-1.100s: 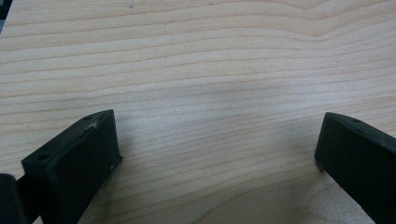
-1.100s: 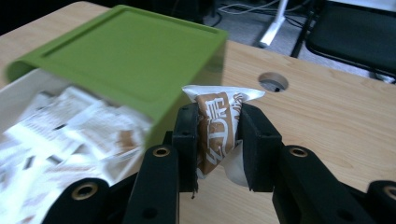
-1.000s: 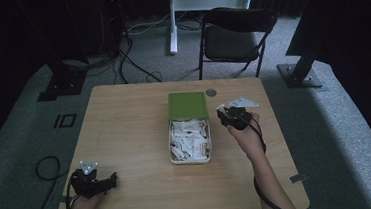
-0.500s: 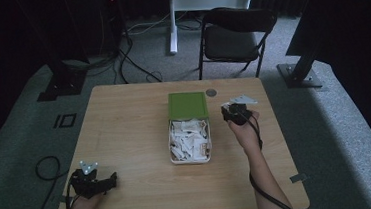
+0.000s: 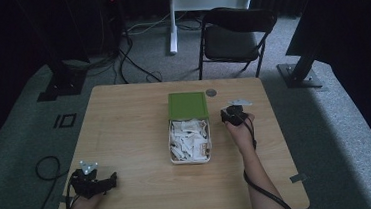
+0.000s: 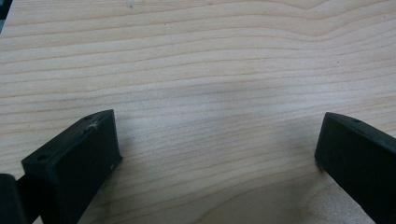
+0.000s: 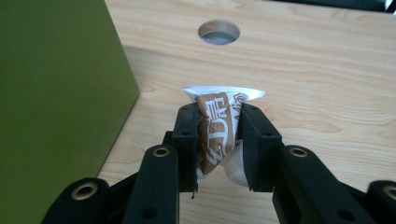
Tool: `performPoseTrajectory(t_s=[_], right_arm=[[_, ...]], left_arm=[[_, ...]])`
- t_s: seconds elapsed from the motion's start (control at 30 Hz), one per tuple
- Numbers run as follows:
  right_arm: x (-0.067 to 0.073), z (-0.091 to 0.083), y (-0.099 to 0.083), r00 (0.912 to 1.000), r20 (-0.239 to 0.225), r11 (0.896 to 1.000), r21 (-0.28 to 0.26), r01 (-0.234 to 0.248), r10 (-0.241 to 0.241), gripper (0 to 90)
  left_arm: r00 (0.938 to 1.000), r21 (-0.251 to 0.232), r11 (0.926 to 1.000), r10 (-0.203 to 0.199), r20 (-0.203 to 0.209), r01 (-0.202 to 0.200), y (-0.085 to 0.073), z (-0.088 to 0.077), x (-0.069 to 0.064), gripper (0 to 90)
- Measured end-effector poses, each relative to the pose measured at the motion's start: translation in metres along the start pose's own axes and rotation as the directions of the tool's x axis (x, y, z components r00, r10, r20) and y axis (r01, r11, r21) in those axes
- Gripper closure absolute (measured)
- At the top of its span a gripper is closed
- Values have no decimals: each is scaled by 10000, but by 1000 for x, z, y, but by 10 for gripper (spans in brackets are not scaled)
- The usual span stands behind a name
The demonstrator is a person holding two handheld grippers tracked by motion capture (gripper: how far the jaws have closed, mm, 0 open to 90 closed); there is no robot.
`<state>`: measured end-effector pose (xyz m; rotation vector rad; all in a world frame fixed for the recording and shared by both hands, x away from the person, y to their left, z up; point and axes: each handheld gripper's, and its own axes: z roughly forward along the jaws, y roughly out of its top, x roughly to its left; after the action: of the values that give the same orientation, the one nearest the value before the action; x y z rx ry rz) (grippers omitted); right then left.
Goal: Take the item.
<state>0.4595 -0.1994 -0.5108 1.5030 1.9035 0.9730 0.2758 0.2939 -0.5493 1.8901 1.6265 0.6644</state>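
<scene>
The right gripper [image 5: 233, 115] sits right of centre in the high view, its forearm running up from the bottom edge. In the right gripper view its jaws are clamped tight on a brown-and-white sachet [image 7: 215, 128]. The left gripper [image 5: 93, 182] lies at lower left of the high view, held by a hand entering from the bottom, jaws spread wide with nothing between them.

The table [image 7: 327, 70] is pale wood, smooth and matt; the sachet [image 7: 217, 126] looks glossy, crinkled foil; the lid [image 7: 51, 93] is matt green; the jaws are matt black plastic.
</scene>
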Motion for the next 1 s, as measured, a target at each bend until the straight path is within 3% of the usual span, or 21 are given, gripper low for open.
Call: performPoseTrajectory(t_s=[0.23, 0.4, 0.63, 0.7, 0.77, 0.9, 1.0], right_arm=[[7, 12, -2, 9999, -96, 9997, 203, -99, 101, 699], [5, 22, -3, 9994, 319, 9990, 438, -113, 100, 699], [3, 33, -5, 9985, 482, 9966, 772, -305, 268, 685], [4, 35, -6, 9985, 413, 9953, 881, -399, 364, 652], [4, 36, -7, 9987, 313, 9944, 968, -430, 402, 561], [4, 32, -6, 9988, 132, 9961, 735, -483, 475, 416], [1, 26, -5, 9983, 150, 9967, 571, -577, 569, 355]], left_arm=[[10000, -14, 10000, -2, 5, 2, 0, 0, 0, 7], [10000, -16, 10000, -1, 5, 1, 0, 0, 0, 6], [10000, -4, 10000, -3, 1, 3, 0, 0, 0, 6], [10000, -3, 10000, -2, 0, 2, 0, 0, 0, 6], [10000, -2, 10000, -3, -1, 3, 0, 0, 0, 7], [10000, -2, 10000, -1, -2, 1, 0, 0, 0, 6], [10000, -1, 10000, 1, 1, -1, 0, 0, 0, 7]])
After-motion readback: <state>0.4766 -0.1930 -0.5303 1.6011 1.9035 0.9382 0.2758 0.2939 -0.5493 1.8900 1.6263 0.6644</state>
